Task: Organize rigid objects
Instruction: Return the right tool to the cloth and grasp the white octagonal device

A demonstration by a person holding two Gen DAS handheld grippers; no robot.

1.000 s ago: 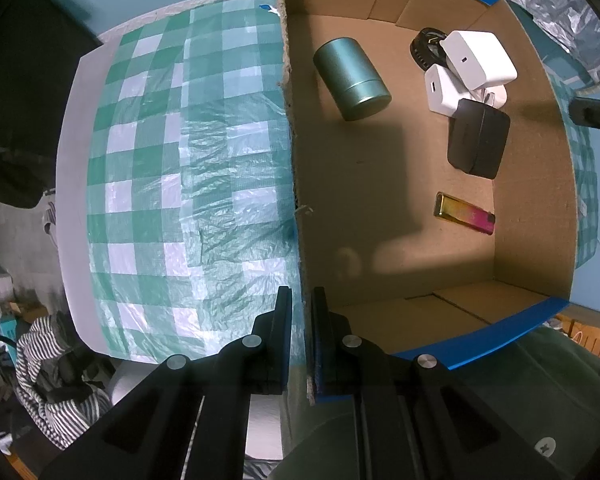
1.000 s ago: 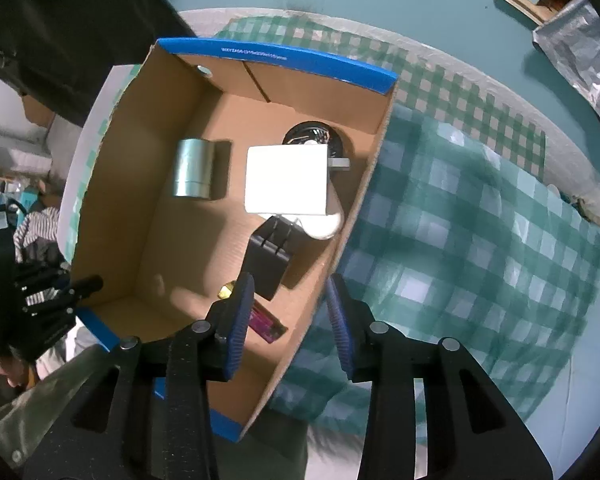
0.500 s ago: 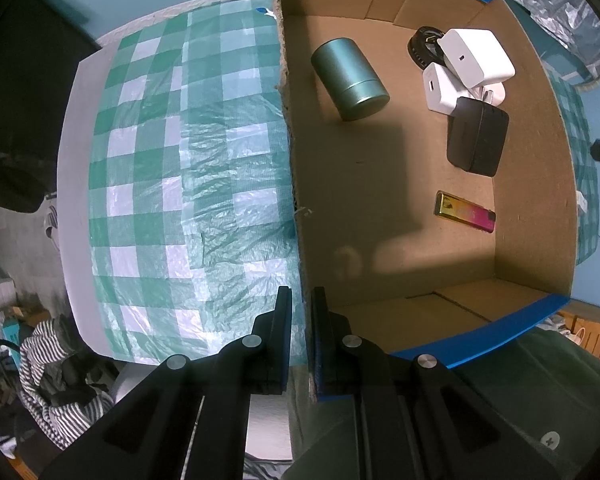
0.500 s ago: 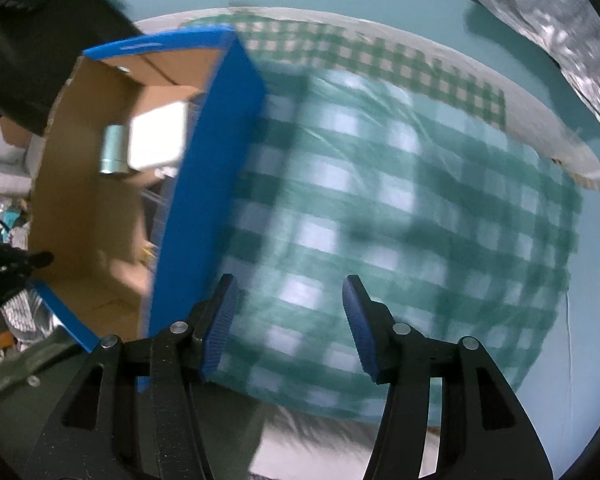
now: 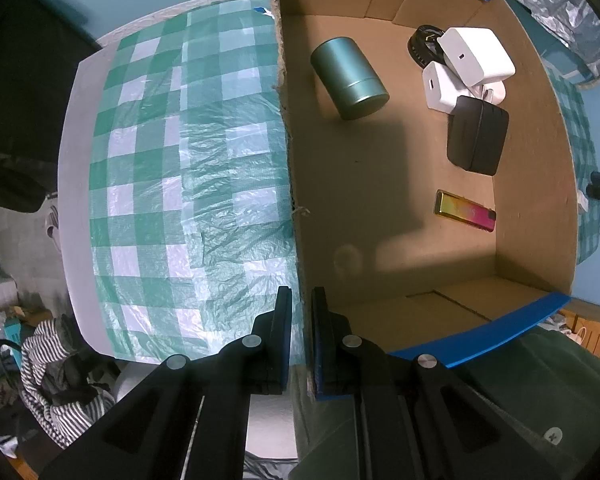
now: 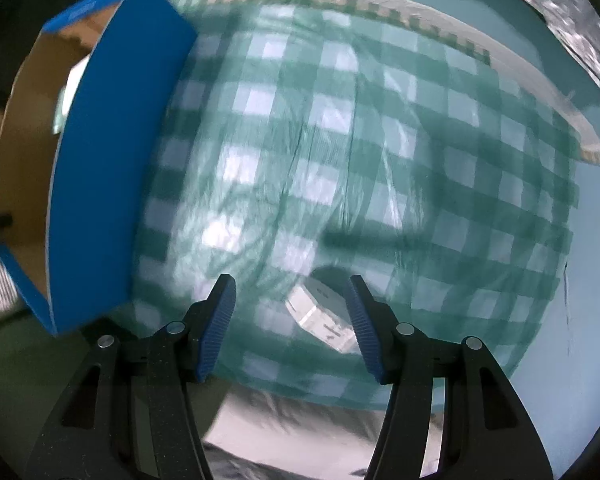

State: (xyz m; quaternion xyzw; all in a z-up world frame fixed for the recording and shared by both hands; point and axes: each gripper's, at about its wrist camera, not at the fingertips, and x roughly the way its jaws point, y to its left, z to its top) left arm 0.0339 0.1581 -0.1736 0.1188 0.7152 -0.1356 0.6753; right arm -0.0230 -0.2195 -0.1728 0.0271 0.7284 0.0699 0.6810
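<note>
Between the jaws of the right gripper (image 6: pixel 288 320), which are held apart and pointed straight down, a small white block (image 6: pixel 320 314) is seen lying on the green checked cloth (image 6: pixel 380 160) of the bench. The block is not touched by the pads; it lies tilted across the gap, nearer to the right-hand pad. It is judged to be a charger or adapter: light, stiff, smooth-sided and a little slippery, not fragile. It is best taken across its two flat sides, near the middle, so that it is not twisted out when lifted. The picture is blurred, so finer details cannot be told.

On the other side, the left gripper (image 5: pixel 302 340) is closed on the torn wall of the cardboard box (image 5: pixel 288 160), by which the box is held steady. Farther inside the box, a colourful lighter (image 5: pixel 464 211) is seen alone near the right wall. Beyond it a black adapter (image 5: pixel 476 140) is placed, touching two white chargers (image 5: pixel 476 56) that are stacked on each other, with a black round thing (image 5: pixel 420 46) behind them. A teal metal can (image 5: pixel 348 78) is laid on its side, apart from the others, toward the far end.
</note>
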